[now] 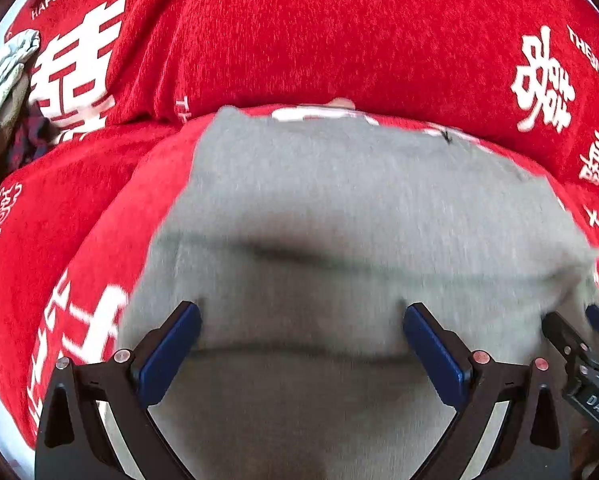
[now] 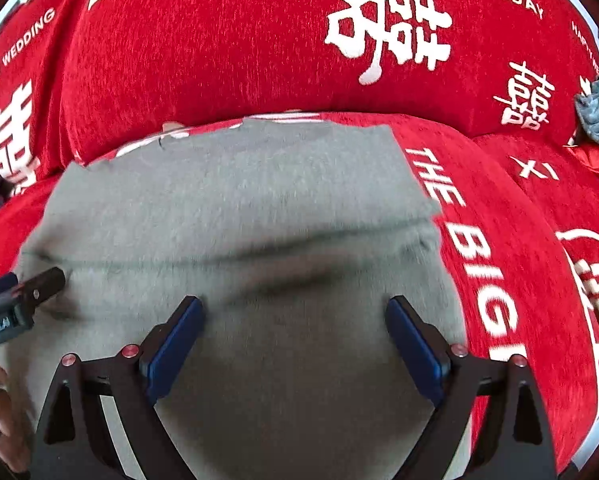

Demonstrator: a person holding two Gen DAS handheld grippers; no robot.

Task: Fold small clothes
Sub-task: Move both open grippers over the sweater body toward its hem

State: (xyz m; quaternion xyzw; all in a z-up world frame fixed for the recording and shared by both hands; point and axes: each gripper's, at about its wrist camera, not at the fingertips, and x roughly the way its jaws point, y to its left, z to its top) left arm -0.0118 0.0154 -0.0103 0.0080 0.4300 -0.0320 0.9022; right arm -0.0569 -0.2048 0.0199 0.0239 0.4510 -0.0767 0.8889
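A grey garment (image 1: 339, 208) lies flat on the red sofa seat, with a fold line across its middle; it also shows in the right wrist view (image 2: 239, 184). My left gripper (image 1: 301, 324) is open, its blue pads spread wide over the garment's near half. My right gripper (image 2: 293, 320) is open too, hovering over the same near half, to the right of the left one. The right gripper shows at the right edge of the left wrist view (image 1: 579, 344); the left gripper shows at the left edge of the right wrist view (image 2: 27, 292). Neither holds cloth.
The sofa has a red cover (image 2: 219, 40) with white characters and lettering, and its backrest (image 1: 339, 32) rises behind the garment. A pile of other clothes (image 1: 3, 80) lies at the far left. A grey-blue cloth (image 2: 597, 108) sits at the far right.
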